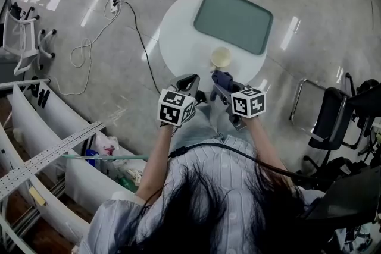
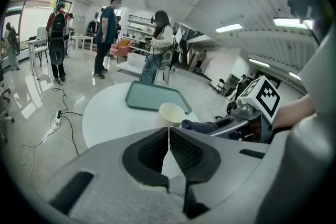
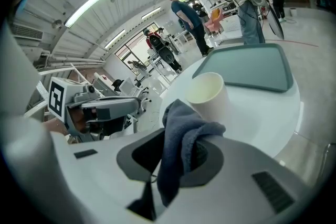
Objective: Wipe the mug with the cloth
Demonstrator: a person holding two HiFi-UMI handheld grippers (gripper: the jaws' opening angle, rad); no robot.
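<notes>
The round white desk [image 1: 178, 33] carries a grey-green tray [image 1: 233, 19] and, nearer the person's side, the cream mug [image 1: 221, 57], upright and unheld. The left gripper [image 2: 168, 132] has its jaws pressed together on nothing. If the right gripper [image 3: 186, 136], jaws clamped on the dark blue cloth [image 3: 178, 118], rubs the mug before it's steadied, it'll likely skid or tip over.
</notes>
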